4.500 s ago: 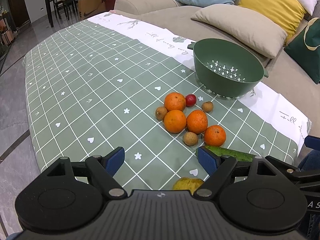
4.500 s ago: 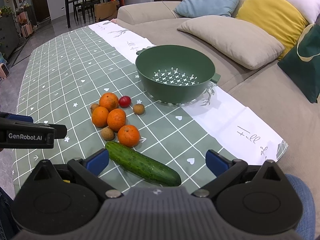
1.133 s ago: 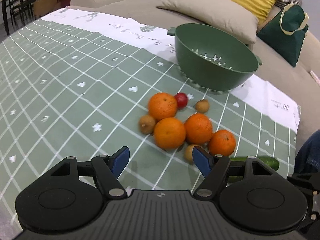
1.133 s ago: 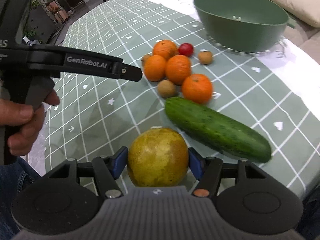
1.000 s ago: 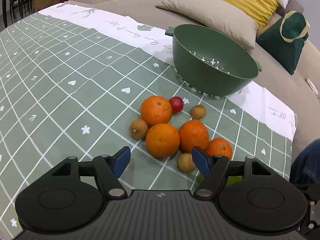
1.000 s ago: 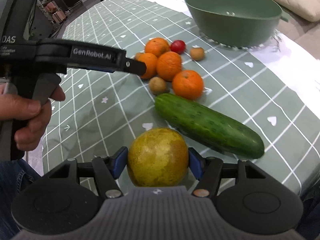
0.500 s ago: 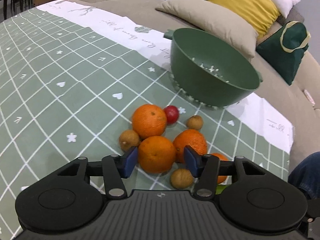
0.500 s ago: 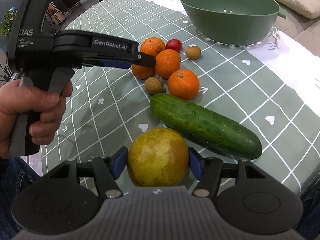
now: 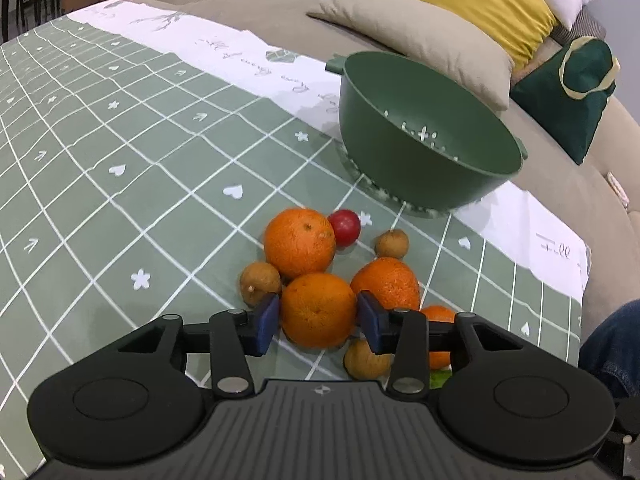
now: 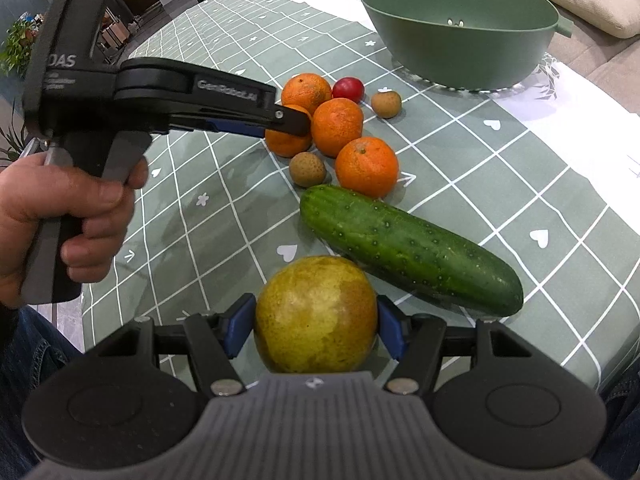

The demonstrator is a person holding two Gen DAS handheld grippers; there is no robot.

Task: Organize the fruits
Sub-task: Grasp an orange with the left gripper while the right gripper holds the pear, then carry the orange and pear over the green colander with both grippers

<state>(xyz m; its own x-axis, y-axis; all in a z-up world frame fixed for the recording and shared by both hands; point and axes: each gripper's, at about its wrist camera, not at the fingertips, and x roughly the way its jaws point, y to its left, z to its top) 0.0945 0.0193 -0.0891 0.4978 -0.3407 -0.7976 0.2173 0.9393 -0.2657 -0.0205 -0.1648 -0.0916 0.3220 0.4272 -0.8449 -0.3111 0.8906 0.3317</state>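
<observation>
Several oranges, small brown fruits and one red fruit [image 9: 345, 227] lie in a pile on the green checked tablecloth. My left gripper [image 9: 318, 316] has its jaws closing on the nearest orange [image 9: 318, 308], and both blue pads touch its sides. From the right wrist view, the left gripper [image 10: 294, 120] reaches over that orange [image 10: 286, 146], held in a person's hand [image 10: 60, 208]. My right gripper [image 10: 316, 330] is shut on a yellow-green round fruit [image 10: 316, 314] near the table's front edge. The green colander [image 9: 424, 160] stands behind the pile, with no fruit visible inside.
A cucumber [image 10: 408, 248] lies just beyond the right gripper, between it and the pile. A sofa with cushions [image 9: 416, 44] and a dark green bag [image 9: 568, 96] sits behind the table. The person's jeans [image 10: 24, 344] show at the near edge.
The left gripper moved in on the fruit pile and its jaws narrowed from wide open to touching the nearest orange. The right gripper stayed still, holding the yellow-green fruit.
</observation>
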